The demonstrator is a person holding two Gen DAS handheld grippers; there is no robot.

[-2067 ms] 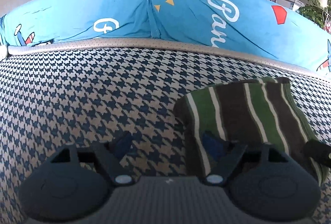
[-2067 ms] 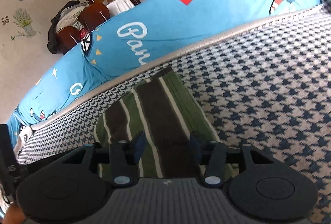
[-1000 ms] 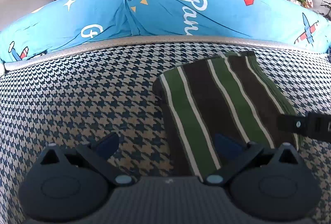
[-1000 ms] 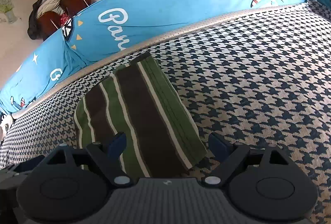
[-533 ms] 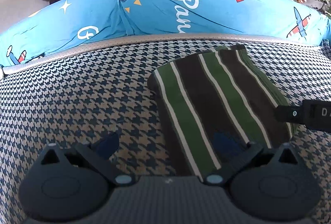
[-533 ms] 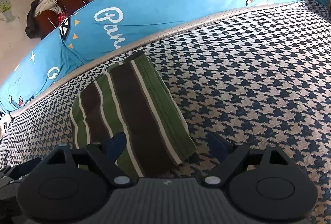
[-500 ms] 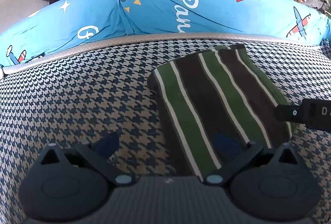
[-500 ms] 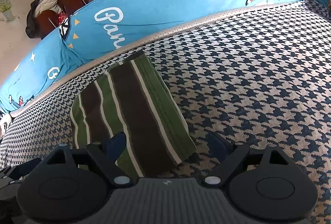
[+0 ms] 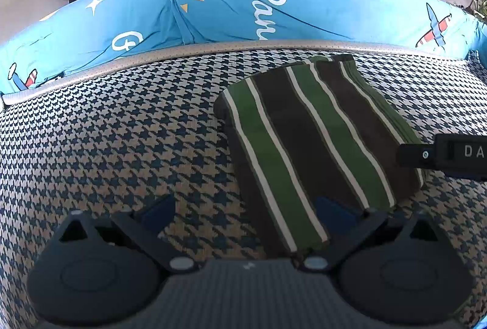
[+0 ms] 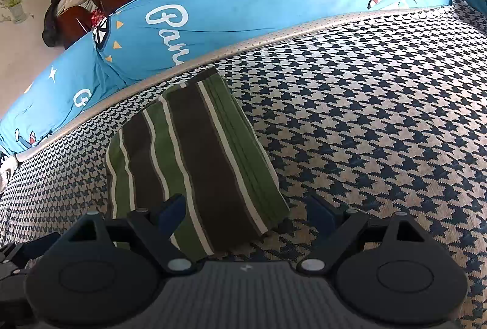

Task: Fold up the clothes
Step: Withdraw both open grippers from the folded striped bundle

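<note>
Blue printed bolster [image 9: 243,9] backs the folded striped garment [image 9: 310,140] on houndstooth cushion [image 9: 121,131] — both tongs gape empty.

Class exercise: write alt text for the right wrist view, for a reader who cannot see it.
A folded garment with green, brown and white stripes lies flat on a houndstooth-patterned surface. The right claw is open just in front of it, gripping nothing. A blue printed cushion runs along the far edge.
</note>
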